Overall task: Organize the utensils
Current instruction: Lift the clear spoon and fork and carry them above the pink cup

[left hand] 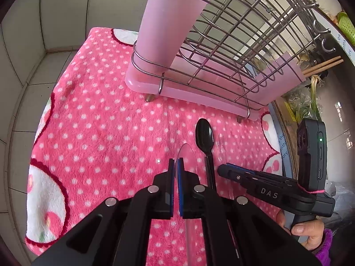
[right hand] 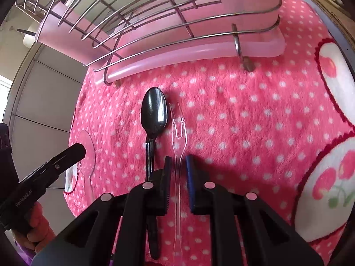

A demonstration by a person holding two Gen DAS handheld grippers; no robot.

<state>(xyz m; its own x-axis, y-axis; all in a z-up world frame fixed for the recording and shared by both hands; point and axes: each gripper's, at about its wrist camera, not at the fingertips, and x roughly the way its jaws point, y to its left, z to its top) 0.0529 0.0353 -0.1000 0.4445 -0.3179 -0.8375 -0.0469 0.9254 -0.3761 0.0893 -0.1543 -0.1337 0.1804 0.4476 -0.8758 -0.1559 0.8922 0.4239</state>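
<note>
Right wrist view shows the right gripper (right hand: 177, 166) straddling the clear plastic fork (right hand: 177, 133) on the pink blanket (right hand: 244, 122), pads not yet pinching, so the thin slippery stem may slip out when lifted

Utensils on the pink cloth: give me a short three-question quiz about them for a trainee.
1. True or false: the black spoon lies inside the wire rack.
2. Pick one: the left gripper holds A) a black spoon, B) a clear spoon, C) chopsticks.
3. Short answer: which utensil runs between the fingers of the right gripper?

Key
1. False. It lies on the pink cloth, outside the wire rack.
2. B, the clear spoon.
3. The clear fork.
</note>
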